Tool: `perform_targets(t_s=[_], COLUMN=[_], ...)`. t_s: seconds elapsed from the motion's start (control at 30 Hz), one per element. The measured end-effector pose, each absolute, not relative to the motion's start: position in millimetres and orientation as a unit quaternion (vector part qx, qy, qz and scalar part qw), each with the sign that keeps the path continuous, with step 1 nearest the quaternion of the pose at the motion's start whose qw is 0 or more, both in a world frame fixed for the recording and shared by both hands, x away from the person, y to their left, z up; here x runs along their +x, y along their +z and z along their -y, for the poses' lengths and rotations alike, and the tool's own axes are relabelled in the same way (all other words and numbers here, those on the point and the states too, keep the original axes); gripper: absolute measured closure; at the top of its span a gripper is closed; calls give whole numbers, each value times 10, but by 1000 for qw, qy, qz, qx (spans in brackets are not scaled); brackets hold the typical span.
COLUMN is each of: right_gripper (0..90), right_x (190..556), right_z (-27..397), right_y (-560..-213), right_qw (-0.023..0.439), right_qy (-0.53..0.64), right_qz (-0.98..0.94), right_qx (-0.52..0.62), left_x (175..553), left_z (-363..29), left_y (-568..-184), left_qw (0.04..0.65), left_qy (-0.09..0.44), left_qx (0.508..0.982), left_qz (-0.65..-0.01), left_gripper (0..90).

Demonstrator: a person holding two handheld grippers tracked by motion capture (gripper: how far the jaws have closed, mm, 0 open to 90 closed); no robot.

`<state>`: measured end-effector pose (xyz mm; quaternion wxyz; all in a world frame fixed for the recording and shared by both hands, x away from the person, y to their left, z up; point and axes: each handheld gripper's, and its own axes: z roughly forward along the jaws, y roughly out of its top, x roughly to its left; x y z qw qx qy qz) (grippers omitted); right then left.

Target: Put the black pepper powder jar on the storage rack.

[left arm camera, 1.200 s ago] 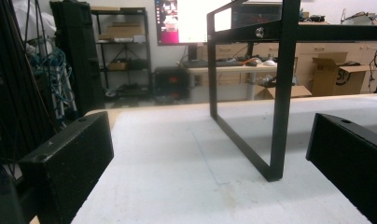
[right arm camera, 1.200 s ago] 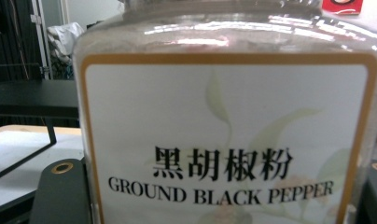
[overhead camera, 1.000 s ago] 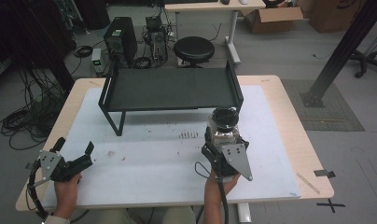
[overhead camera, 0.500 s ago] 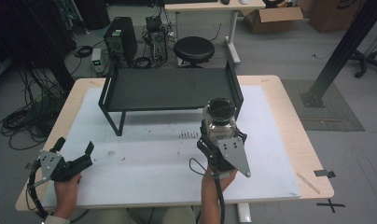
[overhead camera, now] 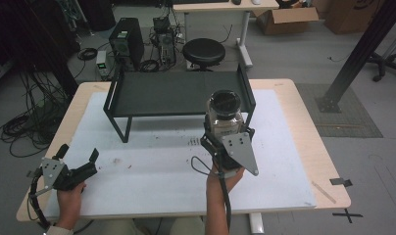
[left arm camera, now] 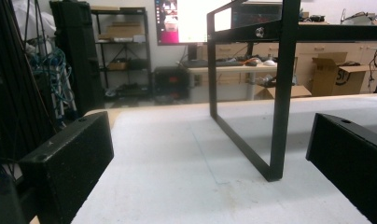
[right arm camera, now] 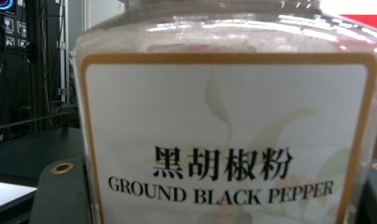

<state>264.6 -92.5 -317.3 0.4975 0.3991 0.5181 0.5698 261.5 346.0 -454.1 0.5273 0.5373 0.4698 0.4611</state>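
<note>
Right tongs (overhead camera: 224, 134) clamp a ground black pepper jar (overhead camera: 225, 113), label facing the right gripper view, jaws at both sides of it. The jar is held above the white-covered bench (overhead camera: 284, 161), just before the right end of the black metal shelf rack (overhead camera: 176, 93). Left tongs (overhead camera: 81, 164) sit low at the bench's near left corner, jaws spread apart, holding nothing.

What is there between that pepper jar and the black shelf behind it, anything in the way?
Nothing visible. The ground black pepper jar, clamped in the right gripper, is raised near the black rack, whose top is bare. The left gripper is far off.
</note>
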Motion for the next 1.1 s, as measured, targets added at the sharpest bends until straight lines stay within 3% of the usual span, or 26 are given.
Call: perform_targets(t_s=[1.1], right_gripper=[244], right_x=[3072], right_z=[567], right_y=[-2859], right_qw=[483], right_qy=[588], right_qz=[-529], right_qx=[376], left_x=[2616], left_z=[-3461], left_y=[-4540], left_qw=[527], left_qy=[461], left_qx=[537], left_qz=[-471], left_gripper=[7])
